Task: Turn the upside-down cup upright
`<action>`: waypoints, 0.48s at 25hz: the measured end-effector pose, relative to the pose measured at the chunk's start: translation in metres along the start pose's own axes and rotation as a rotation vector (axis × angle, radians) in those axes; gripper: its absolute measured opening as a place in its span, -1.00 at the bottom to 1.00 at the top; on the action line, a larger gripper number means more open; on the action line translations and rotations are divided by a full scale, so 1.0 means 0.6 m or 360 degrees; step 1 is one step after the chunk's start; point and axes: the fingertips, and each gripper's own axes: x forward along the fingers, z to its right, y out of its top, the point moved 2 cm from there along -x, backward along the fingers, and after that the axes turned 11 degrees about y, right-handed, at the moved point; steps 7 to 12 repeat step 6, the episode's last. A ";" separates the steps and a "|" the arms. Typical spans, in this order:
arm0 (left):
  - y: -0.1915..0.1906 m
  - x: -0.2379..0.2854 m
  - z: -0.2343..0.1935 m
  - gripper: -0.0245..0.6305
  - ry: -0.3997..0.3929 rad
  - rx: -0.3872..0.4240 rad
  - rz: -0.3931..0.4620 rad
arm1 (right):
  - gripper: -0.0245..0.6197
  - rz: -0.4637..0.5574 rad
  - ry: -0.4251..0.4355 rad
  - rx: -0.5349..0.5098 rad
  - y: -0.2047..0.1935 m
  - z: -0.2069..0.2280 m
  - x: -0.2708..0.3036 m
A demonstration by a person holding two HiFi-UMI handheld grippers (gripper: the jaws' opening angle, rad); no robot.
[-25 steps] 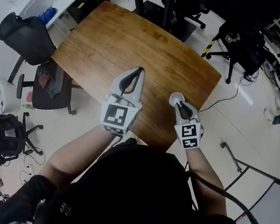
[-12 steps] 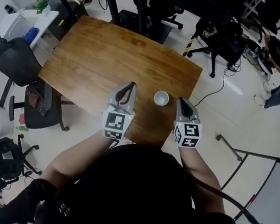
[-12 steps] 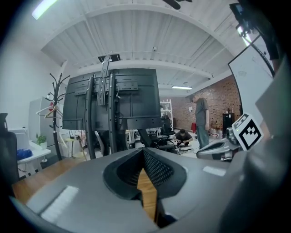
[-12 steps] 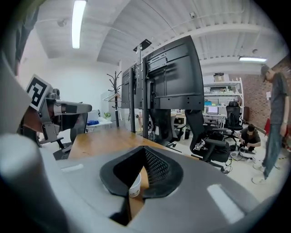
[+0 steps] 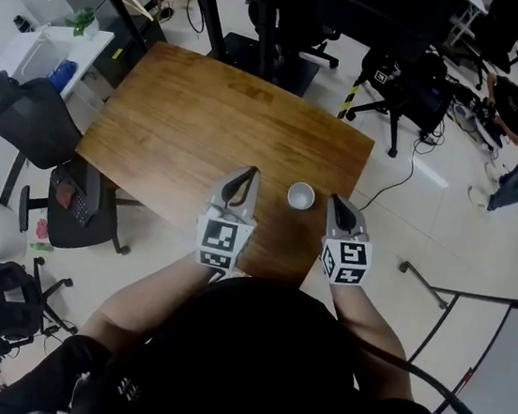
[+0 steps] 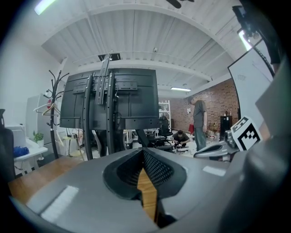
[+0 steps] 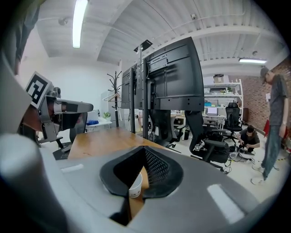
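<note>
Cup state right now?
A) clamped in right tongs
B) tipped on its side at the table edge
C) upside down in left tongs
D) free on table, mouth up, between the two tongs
D: the head view shows the cup standing mouth up on the table, between the left tongs and the right tongs, touched by neither, and both are shut on nothing.

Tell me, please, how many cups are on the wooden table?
1. The white cup stands upright near the table's front edge, between the left tongs and the right tongs, touching neither. None seems hidden.
</note>
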 end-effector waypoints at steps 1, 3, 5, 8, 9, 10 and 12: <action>-0.006 -0.004 0.002 -0.93 -0.0009 0.0001 -0.0009 | -0.92 -0.0014 0.0002 0.0004 -0.008 -0.004 0.000; -0.014 -0.013 0.001 -0.93 -0.0012 -0.0001 -0.0023 | -0.92 -0.0039 0.0007 0.0016 -0.021 -0.011 0.001; -0.016 -0.016 -0.003 -0.93 -0.0004 -0.0005 -0.0026 | -0.92 -0.0054 0.0015 0.0027 -0.028 -0.014 0.003; -0.016 -0.017 -0.005 -0.93 0.0002 -0.0006 -0.0026 | -0.92 -0.0060 0.0020 0.0033 -0.031 -0.016 0.004; -0.016 -0.017 -0.005 -0.93 0.0002 -0.0006 -0.0026 | -0.92 -0.0060 0.0020 0.0033 -0.031 -0.016 0.004; -0.016 -0.017 -0.005 -0.93 0.0002 -0.0006 -0.0026 | -0.92 -0.0060 0.0020 0.0033 -0.031 -0.016 0.004; -0.016 -0.017 -0.005 -0.93 0.0002 -0.0006 -0.0026 | -0.92 -0.0060 0.0020 0.0033 -0.031 -0.016 0.004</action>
